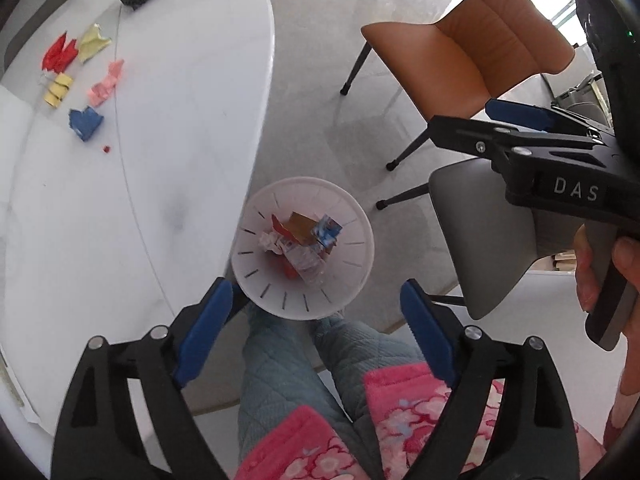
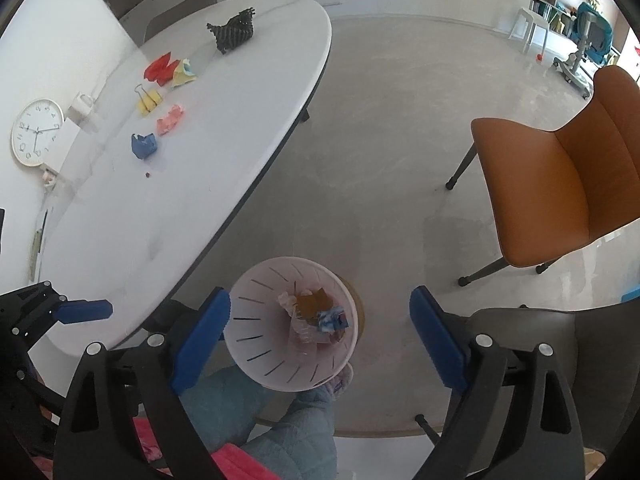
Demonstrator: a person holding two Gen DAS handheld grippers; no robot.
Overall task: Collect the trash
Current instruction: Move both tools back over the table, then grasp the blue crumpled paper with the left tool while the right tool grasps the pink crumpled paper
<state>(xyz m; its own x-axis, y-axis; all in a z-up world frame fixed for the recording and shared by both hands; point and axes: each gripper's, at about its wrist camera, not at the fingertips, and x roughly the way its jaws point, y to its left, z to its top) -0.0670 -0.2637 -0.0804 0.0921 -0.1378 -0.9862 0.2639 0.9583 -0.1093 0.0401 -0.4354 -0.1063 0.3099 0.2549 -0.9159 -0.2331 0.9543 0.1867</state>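
Left wrist view: the left gripper (image 1: 316,316), jaws wide apart and holding nothing, hangs above the round white slotted plastic bin (image 1: 352,216) on the floor beside the white oval table (image 1: 180,160); crumpled coloured paper scraps (image 1: 86,122) lie on the table. Right wrist view: the right gripper (image 2: 320,330), jaws likewise spread and holding nothing, is over that bin (image 2: 244,320), which holds wrappers (image 2: 320,312)

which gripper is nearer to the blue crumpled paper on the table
Left. The left gripper hangs over the table's near edge, short of the blue crumpled paper. The right gripper is off the table, above the trash bin.
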